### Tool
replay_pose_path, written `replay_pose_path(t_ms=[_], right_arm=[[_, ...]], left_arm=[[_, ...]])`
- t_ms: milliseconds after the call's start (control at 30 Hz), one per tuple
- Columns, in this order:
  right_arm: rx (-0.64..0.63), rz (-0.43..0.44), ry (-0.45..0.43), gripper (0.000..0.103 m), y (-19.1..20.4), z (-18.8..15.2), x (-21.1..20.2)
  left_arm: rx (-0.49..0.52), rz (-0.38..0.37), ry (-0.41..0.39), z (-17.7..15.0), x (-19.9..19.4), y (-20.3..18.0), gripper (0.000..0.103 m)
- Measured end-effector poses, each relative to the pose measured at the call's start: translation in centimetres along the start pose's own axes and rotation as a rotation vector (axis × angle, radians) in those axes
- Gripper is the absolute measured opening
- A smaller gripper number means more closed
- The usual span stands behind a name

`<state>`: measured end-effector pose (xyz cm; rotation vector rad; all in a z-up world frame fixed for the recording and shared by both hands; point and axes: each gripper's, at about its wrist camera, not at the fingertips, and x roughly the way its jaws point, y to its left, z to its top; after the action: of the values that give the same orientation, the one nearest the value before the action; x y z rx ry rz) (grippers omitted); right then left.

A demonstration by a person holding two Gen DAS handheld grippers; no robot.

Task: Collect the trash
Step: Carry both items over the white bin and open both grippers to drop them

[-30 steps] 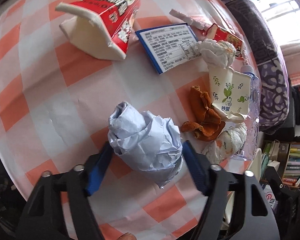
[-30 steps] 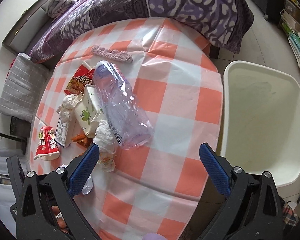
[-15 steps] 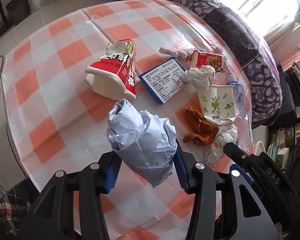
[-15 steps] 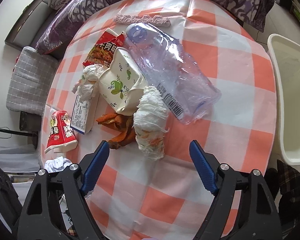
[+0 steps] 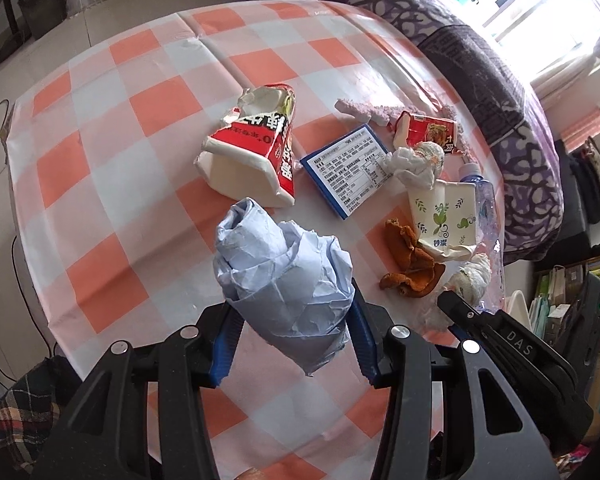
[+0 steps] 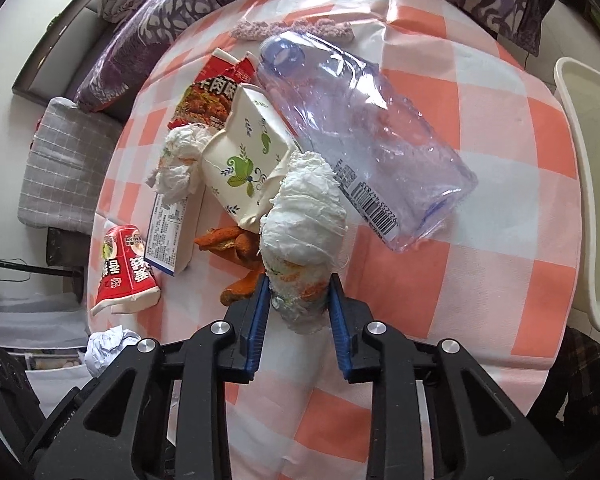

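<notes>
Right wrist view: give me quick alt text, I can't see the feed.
The right hand-held gripper is shut on a stained tissue wad on the checked tablecloth. Behind it lie a crushed clear bottle, a flattened paper cup and orange peel.

From my left wrist view, the crumpled pale-blue paper ball (image 5: 286, 280) covers the inner faces of my left tongs (image 5: 292, 342) and the checked counter (image 5: 112, 184) behind it. The clear crushed plastic bottle (image 5: 486, 216) is mostly hidden behind the flattened leaf-print paper cup (image 5: 444, 216). On the right wrist view, the white plastic bin (image 6: 592, 184) runs off the right edge, and the orange peel (image 6: 240, 256) sits partly under the stained white tissue wad (image 6: 306, 232).
</notes>
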<state>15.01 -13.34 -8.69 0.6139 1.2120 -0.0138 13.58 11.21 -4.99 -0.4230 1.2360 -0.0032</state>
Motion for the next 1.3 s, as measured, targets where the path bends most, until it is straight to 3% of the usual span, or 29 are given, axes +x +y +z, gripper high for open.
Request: replay_pose_path(t_ms=[367, 700, 1167, 1233, 1300], right_arm=[[-0.065, 0.040, -0.160, 0.028, 0.0, 0.5, -5.7], [-0.034, -0.029, -0.304, 0.028, -3.5, 1.9, -9.5], [0.164, -0.196, -0.365, 0.029, -12.3, 3.5, -13.5], [0.197, -0.216, -0.368, 0.032, -13.6, 3.7, -14.1], [0.235, -0.224, -0.378, 0.044, -14.9, 3.8, -14.9]], left_arm=[[0.072, 0.010, -0.135, 0.4, -2.6, -2.8, 0.048], [0.146, -0.002, -0.202, -0.3, -3.0, -7.2, 0.048], [0.274, -0.080, -0.179, -3.0, -0.8, -14.4, 0.048], [0.294, -0.095, -0.166, -3.5, -0.4, -15.6, 0.048], [0.311, -0.113, -0.154, -4.0, -0.1, -16.9, 0.048]])
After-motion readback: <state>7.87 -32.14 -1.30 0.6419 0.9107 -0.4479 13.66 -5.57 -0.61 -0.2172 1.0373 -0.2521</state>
